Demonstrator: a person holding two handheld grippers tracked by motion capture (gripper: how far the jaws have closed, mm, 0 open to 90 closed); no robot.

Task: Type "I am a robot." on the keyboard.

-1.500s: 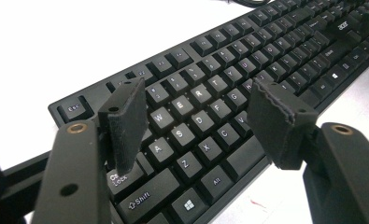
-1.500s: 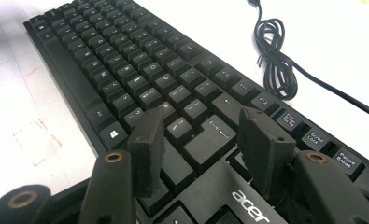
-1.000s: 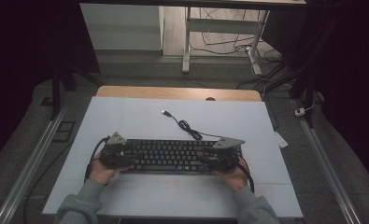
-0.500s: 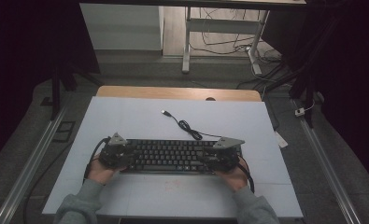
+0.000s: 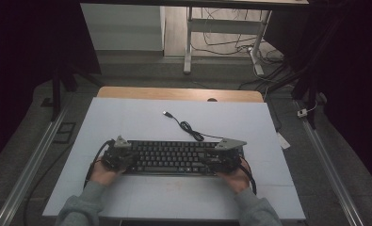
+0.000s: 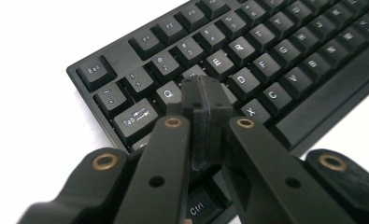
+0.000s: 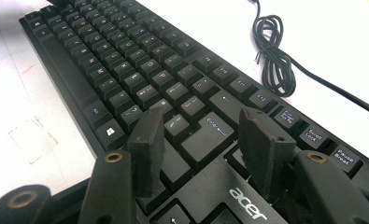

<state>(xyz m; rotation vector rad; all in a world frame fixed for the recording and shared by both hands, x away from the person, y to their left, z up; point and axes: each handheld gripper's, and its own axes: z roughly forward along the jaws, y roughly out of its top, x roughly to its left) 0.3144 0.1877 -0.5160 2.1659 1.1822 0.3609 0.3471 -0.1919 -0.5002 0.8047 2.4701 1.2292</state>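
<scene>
A black Acer keyboard (image 5: 172, 157) lies across the near half of the white table. My left gripper (image 5: 122, 157) is over its left end. In the left gripper view the left gripper (image 6: 205, 91) has just been closing and its pads now meet with nothing between them, above the Q and A keys of the keyboard (image 6: 266, 56). My right gripper (image 5: 221, 157) is at the right end. In the right gripper view the right gripper (image 7: 201, 116) stands open, its pads straddling the Enter key area of the keyboard (image 7: 126, 60). The keyboard's cable (image 5: 188, 127) lies bundled behind it.
The cable (image 7: 273, 51) ends in a USB plug (image 5: 166, 113) on the white tabletop (image 5: 127, 117). A wooden strip (image 5: 174, 92) edges the far side. Metal rails (image 5: 28, 165) run along both sides, and desk legs (image 5: 188, 42) stand beyond.
</scene>
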